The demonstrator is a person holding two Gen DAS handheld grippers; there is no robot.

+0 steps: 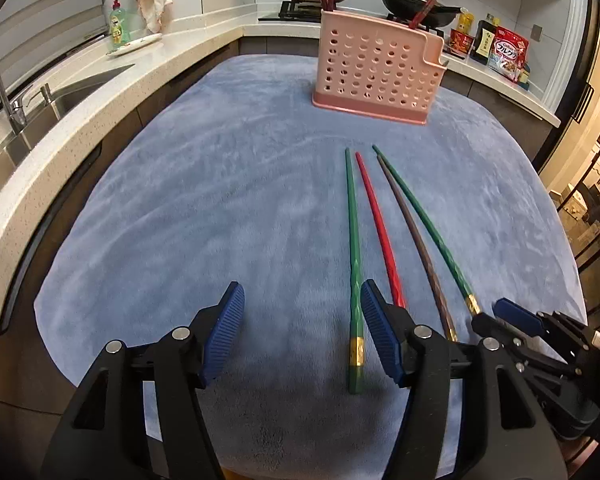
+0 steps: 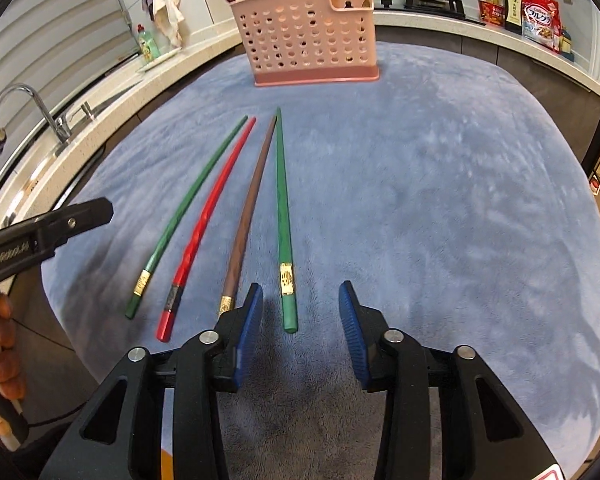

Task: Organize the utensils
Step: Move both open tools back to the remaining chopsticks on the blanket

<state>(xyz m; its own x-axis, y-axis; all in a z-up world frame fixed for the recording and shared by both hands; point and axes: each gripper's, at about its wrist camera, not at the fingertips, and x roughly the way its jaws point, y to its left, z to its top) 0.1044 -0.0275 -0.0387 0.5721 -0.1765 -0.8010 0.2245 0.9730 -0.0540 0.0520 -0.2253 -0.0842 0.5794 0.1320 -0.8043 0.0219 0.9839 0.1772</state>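
Four chopsticks lie fanned on the blue cloth (image 1: 220, 200), handles toward both grippers for easy pinching: the left gripper (image 1: 302, 332) hangs spread, empty, over the left green chopstick (image 1: 354, 256); the right gripper (image 2: 300, 332) brackets the right green chopstick (image 2: 283, 216), untouched (pink holder (image 2: 300, 36) waits beyond, kitchen counters (image 1: 80, 112) around)

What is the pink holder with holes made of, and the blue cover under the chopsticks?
The pink holder looks like moulded plastic: smooth, evenly coloured, punched with neat round holes. The blue cover looks like soft fleece or plush cloth: its fuzzy nap shows lighter and darker brush marks.
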